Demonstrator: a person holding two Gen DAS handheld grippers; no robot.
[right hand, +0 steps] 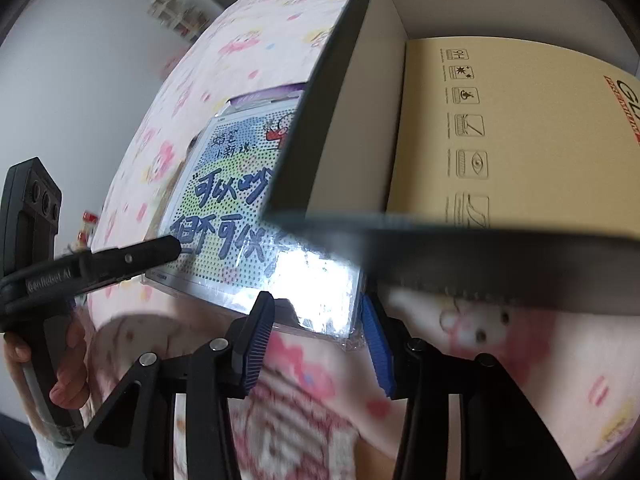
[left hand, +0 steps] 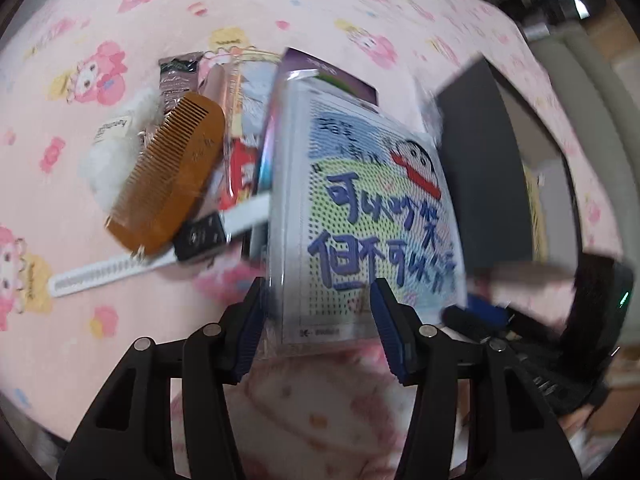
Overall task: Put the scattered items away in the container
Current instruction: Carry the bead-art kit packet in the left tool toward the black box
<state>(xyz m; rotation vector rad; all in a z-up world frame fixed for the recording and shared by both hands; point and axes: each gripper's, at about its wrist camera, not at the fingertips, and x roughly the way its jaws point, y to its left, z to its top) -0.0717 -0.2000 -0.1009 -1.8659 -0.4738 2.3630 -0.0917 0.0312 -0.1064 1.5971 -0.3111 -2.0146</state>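
I work over a bed covered with a pink cartoon sheet (left hand: 168, 8). The left tongs (left hand: 318, 322) stand about half open around the near edge of a flat plastic-wrapped pack with a cartoon print (left hand: 372, 208); the blue pads are beside its two sides, but because of the blur I cannot tell if they really press on it. In the right wrist view the right tongs (right hand: 318, 342) are also half open at the shiny near corner of the same pack (right hand: 224, 216), and again I cannot say that they grip it. The pack lies just beside the left wall of the dark container (right hand: 320, 128), still outside it. Inside the container I see only a yellow flat box (right hand: 532, 136). So I judge that the task is at an early stage: one item is in, the pack is in hand now. Near the far side of the pack a brown comb (left hand: 168, 172), a white comb (left hand: 132, 266), a small black item (left hand: 199, 237), a tube (left hand: 178, 78) and something white and fluffy (left hand: 108, 160) still wait on the bed.
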